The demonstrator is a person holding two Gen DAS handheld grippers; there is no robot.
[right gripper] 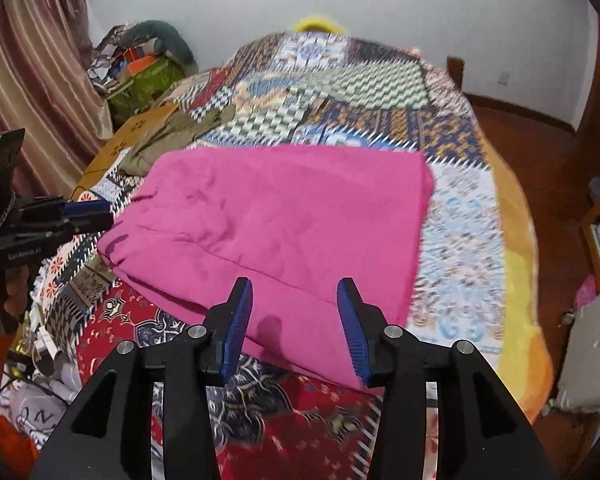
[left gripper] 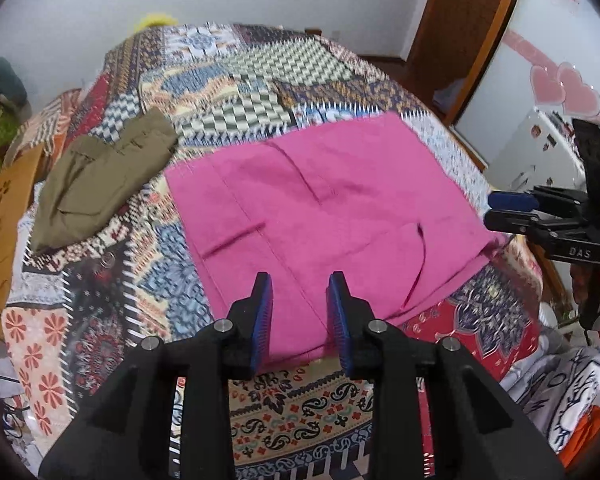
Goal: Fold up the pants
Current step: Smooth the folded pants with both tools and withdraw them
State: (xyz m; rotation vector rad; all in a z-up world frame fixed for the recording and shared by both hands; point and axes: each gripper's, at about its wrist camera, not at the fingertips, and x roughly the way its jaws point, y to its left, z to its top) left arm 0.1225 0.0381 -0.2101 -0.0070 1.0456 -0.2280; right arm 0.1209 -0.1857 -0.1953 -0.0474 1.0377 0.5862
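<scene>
Pink pants (left gripper: 324, 200) lie folded on the bed (left gripper: 300, 412), long axis running side to side. Left tool (left gripper: 300, 320) and right tool (right gripper: 296, 328) both hover over the pants' near edge, partly open and holding nothing, so either could grab the next fold

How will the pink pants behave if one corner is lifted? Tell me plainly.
The pink pants would likely drape and sag: they show soft creases and a rounded fold edge. The folded layers could slide apart, since nothing pins them. They probably weigh little, lying flat on the patterned bedspread.
</scene>
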